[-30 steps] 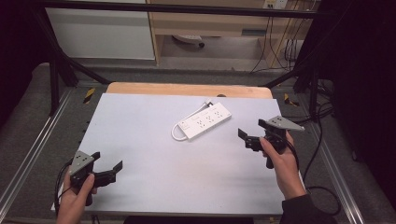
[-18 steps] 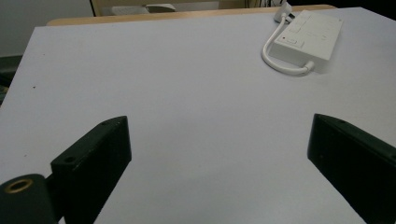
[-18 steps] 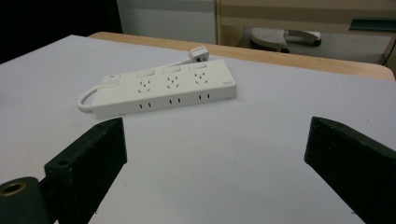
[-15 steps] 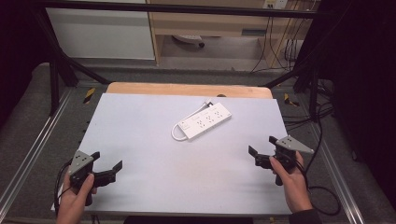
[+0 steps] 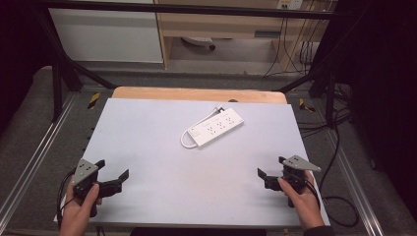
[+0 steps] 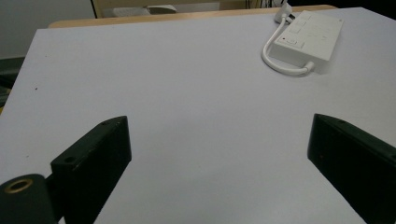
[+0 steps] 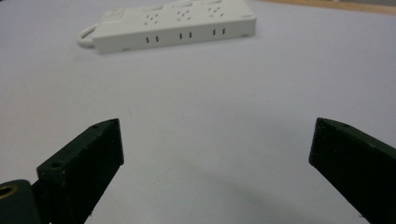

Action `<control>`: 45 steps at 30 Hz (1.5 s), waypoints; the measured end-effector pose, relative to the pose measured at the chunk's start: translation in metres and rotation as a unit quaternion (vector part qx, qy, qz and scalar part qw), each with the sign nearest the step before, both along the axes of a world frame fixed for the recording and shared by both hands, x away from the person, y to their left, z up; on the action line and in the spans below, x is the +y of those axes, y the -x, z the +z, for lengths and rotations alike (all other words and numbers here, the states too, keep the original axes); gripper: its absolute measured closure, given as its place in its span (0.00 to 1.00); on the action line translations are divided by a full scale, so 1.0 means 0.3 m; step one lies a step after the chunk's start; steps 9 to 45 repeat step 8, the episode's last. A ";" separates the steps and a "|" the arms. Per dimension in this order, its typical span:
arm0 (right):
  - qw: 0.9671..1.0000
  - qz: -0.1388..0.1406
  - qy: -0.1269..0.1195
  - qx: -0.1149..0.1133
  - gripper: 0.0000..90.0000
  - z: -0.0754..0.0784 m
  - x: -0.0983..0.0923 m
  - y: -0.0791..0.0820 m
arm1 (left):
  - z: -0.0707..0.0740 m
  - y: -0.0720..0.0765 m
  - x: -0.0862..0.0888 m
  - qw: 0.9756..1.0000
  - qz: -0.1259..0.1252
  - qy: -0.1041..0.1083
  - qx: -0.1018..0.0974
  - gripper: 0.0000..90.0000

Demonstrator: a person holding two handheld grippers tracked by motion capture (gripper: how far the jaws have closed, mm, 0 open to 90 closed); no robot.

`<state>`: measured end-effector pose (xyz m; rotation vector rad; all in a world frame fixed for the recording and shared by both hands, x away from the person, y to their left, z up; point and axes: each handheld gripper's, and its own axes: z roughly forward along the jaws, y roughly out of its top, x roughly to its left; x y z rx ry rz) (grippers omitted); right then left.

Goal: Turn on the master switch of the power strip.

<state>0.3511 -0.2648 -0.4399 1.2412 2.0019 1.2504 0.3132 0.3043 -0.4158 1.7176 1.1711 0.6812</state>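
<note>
A white power strip (image 5: pixel 216 128) with a short looped cord lies flat on the pale table top (image 5: pixel 157 147), right of centre toward the far side. My left gripper (image 5: pixel 113 168) rests near the front left corner, held by a hand, open with nothing between its jaws. My right gripper (image 5: pixel 270 166) sits near the front right edge, also open and holding nothing. From the left gripper (image 6: pixel 219 123), the power strip (image 6: pixel 310 35) lies far ahead to the right. Ahead of the right gripper (image 7: pixel 217 126), the power strip (image 7: pixel 177 23) lies side-on, well beyond the jaws.
A wooden strip (image 5: pixel 196 93) borders the table's far edge. Metal frame rails (image 5: pixel 44 142) run along both sides. Black cables (image 5: pixel 339 147) trail over the floor on the right. A cabinet and desk stand beyond the table.
My right gripper has drawn back from the middle right of the table toward the front right edge, staying open. The left gripper and the power strip have not moved.
</note>
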 end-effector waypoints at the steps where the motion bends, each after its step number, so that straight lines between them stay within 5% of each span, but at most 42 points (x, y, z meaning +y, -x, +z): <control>1: 1.000 0.006 0.003 0.007 0.03 -0.005 0.010 -0.002 | -0.002 -0.001 0.000 1.000 0.000 0.001 0.001 0.07; 8: 0.997 0.003 0.048 0.061 0.04 -0.050 0.048 -0.028 | -0.003 -0.003 -0.003 1.000 -0.007 -0.001 0.002 0.07; 45: 0.997 0.003 0.048 0.061 0.04 -0.050 0.048 -0.028 | -0.003 -0.003 -0.003 1.000 -0.007 -0.001 0.002 0.07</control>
